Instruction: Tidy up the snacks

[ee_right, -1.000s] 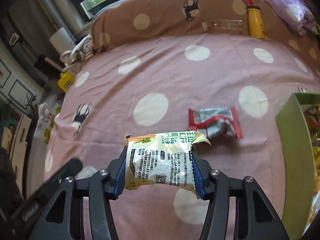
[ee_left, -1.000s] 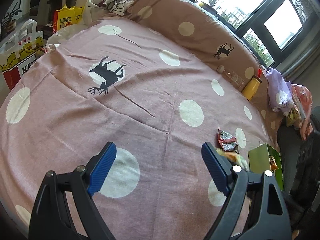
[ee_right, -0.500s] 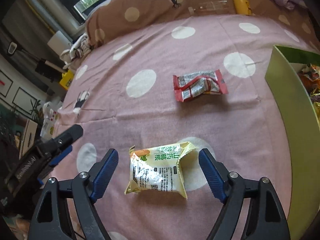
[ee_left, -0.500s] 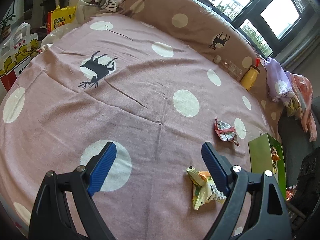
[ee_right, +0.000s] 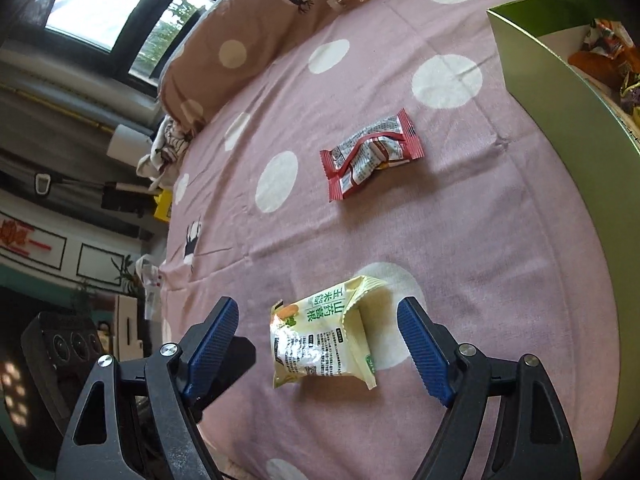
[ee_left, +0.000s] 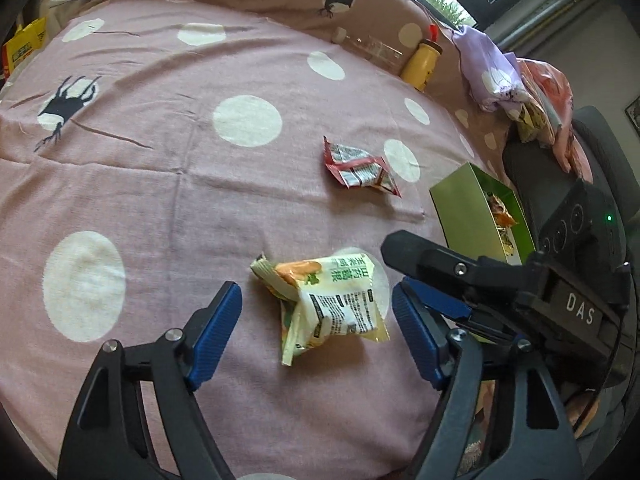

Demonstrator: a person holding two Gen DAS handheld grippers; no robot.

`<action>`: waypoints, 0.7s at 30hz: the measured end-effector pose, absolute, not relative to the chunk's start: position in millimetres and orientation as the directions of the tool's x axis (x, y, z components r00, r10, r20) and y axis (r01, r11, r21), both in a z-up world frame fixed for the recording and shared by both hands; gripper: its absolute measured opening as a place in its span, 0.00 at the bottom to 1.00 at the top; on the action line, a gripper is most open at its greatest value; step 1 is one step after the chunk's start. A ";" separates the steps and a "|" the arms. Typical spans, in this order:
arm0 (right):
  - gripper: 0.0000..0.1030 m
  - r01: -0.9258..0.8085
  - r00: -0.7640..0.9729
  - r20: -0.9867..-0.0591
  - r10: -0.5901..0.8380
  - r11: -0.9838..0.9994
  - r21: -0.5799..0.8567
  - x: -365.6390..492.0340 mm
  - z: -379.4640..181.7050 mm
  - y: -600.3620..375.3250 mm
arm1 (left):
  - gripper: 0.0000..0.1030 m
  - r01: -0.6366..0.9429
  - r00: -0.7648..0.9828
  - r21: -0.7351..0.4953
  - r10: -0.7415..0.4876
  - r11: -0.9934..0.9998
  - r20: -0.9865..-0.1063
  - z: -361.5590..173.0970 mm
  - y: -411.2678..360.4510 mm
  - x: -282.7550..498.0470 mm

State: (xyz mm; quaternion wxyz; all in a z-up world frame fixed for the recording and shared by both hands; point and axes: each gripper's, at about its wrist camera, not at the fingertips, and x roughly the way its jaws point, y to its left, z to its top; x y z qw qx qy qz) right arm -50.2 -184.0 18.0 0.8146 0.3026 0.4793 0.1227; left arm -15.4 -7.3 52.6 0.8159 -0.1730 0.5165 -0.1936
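Pink polka-dot bedsheet [ee_left: 168, 184], lightly creased, with a deer silhouette. Left gripper [ee_left: 318, 332] and right gripper [ee_right: 318, 348]: blue ribbed pads spread wide, each framing but not touching the crinkled pale-yellow snack packet [ee_left: 332, 304] lying flat on the sheet. Beyond it lies a red-edged foil packet [ee_right: 372, 154]. Green rectangular box [ee_left: 468, 212] holding wrappers stands near the bed's right edge.

My left wrist camera looks down close over the bedspread [ee_left: 160, 200]; my right one faces it from the opposite side; both share the yellow packet [ee_left: 332, 304] [ee_right: 324, 344].
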 end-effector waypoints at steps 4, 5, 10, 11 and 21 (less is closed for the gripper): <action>0.78 0.094 0.496 -0.703 0.511 0.773 0.628 -45.0 10.9 -181.3 | 0.50 0.136 0.333 -0.499 -0.514 0.856 -0.791 40.3 -17.6 -11.4; 0.74 0.095 0.488 -0.709 0.509 0.777 0.623 -45.0 9.1 -180.1 | 0.45 0.135 0.324 -0.504 -0.519 0.853 -0.791 39.1 -18.6 -11.4; 0.60 0.061 0.458 -0.713 0.531 0.781 0.622 -39.0 2.6 -168.5 | 0.40 0.121 0.318 -0.510 -0.520 0.852 -0.793 35.2 -19.2 -10.2; 0.57 0.053 0.450 -0.713 0.538 0.780 0.623 -37.3 0.8 -166.4 | 0.37 0.118 0.317 -0.507 -0.516 0.854 -0.796 34.2 -19.3 -9.7; 0.55 0.029 0.472 -0.709 0.523 0.795 0.606 -39.0 1.6 -161.1 | 0.30 0.145 0.345 -0.481 -0.500 0.865 -0.794 38.9 -24.9 -13.0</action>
